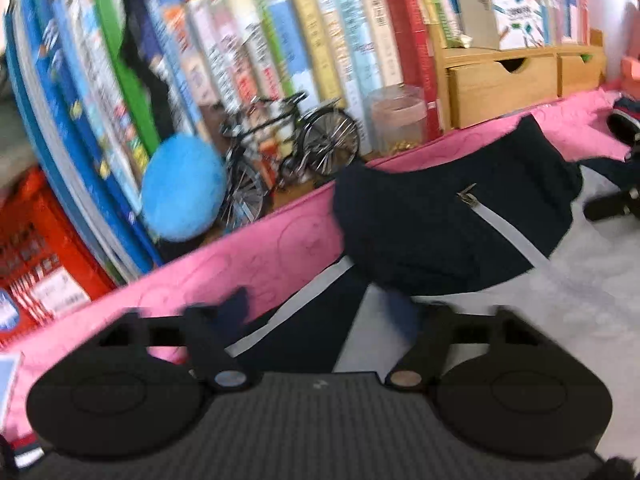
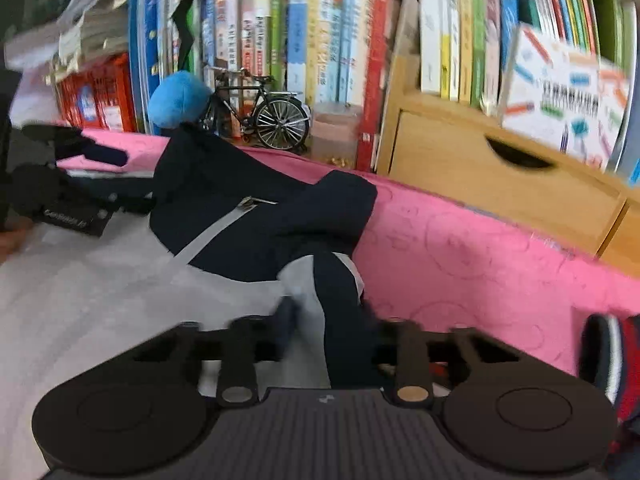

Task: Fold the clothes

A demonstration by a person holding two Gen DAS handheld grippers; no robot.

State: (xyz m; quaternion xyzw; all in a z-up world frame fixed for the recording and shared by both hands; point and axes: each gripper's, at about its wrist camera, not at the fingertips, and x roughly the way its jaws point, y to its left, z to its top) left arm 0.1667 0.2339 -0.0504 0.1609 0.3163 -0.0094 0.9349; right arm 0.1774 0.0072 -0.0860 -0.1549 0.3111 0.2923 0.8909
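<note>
Both tongs pinch the navy garment (image 1: pixel 448 220) lying on the pink mat (image 1: pixel 248 252): left tongs (image 1: pixel 316 320) at one end, right tongs (image 2: pixel 332 332) at the other

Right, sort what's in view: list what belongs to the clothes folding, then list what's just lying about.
Part of the job:
- navy garment with grey stripes and a zip
- left gripper, at the garment's edge
- right gripper, at the garment's other end
- pink mat under it

Just lying about:
- model bicycle
- blue fluffy ball
- books
- wooden drawer unit
- glass jar
</note>
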